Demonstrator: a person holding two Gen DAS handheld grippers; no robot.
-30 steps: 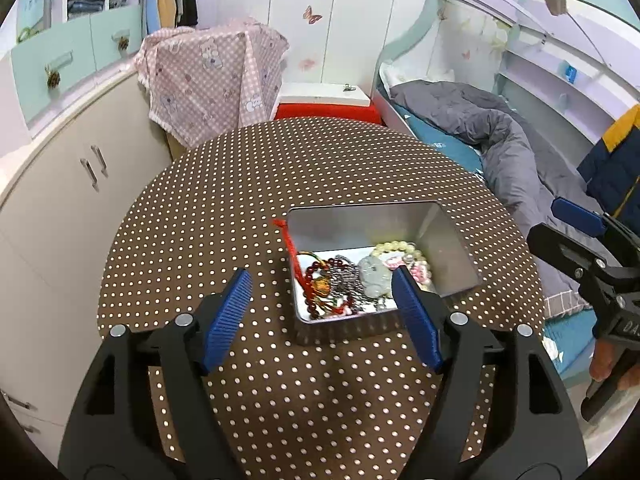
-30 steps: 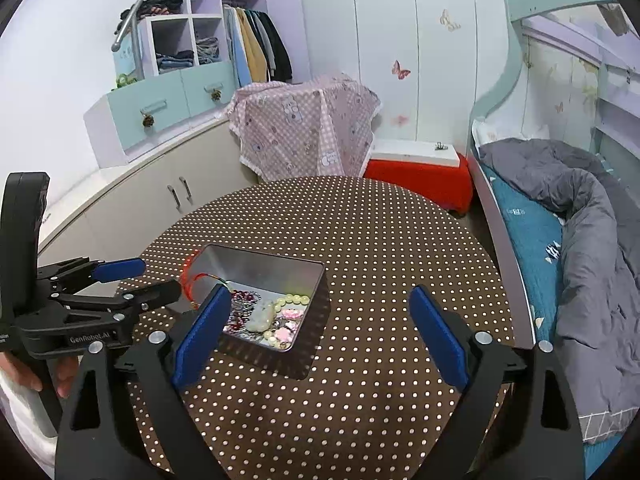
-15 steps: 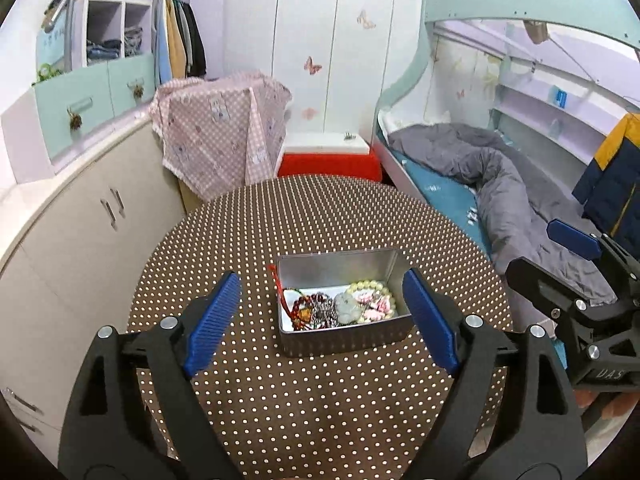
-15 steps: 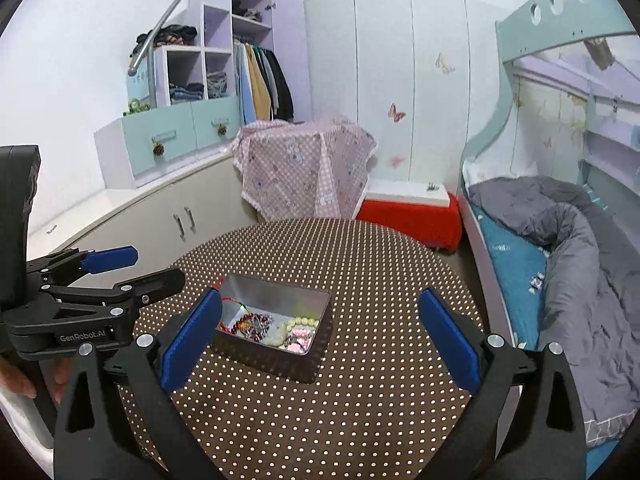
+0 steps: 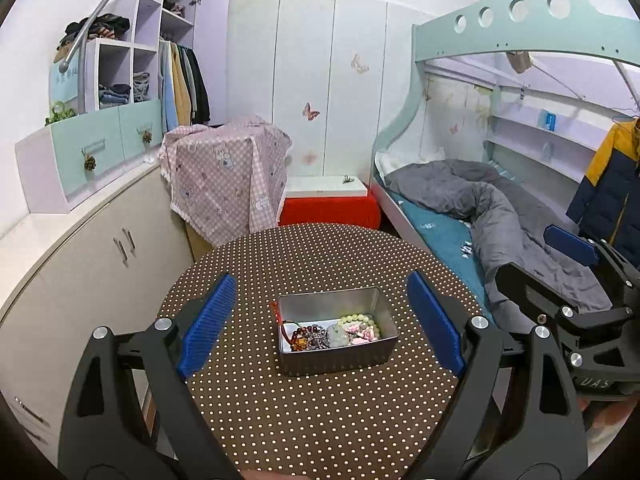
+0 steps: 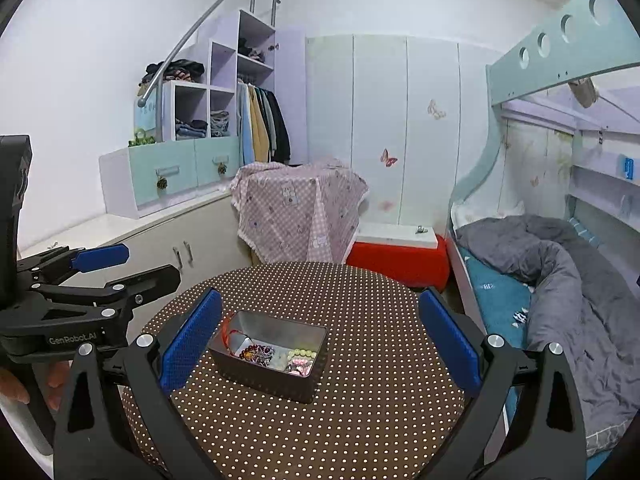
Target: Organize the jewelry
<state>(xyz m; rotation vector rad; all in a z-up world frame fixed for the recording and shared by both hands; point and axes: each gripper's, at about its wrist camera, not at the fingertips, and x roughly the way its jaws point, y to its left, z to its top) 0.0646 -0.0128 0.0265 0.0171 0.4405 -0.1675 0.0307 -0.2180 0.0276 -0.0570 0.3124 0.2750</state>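
Note:
An open silver tin (image 5: pixel 336 356) stands on the round brown polka-dot table (image 5: pixel 320 420). Inside it lies jewelry (image 5: pixel 328 334): dark red beads with a red cord over the left rim, a pale green bead bracelet, pink pieces. My left gripper (image 5: pixel 320 280) hangs above and short of the tin, open, with nothing between its blue pads. From the right wrist view the tin (image 6: pixel 276 380) and its jewelry (image 6: pixel 276 356) lie lower left of centre. My right gripper (image 6: pixel 320 296) is open and empty too. Each gripper shows in the other's view: right (image 5: pixel 528 254), left (image 6: pixel 150 264).
A bunk bed with a grey duvet (image 5: pixel 500 208) runs along the right of the table. Behind the table are a red stool with a white top (image 5: pixel 328 204) and a pink checked cloth (image 5: pixel 224 180) over furniture. Low cabinets (image 5: pixel 100 264) line the left. A hand (image 6: pixel 56 380) holds the left gripper.
Both grippers have risen and drawn back from the tin, which now looks smaller and farther off. The left jaws have spread wider. The tin and the jewelry have stayed put.

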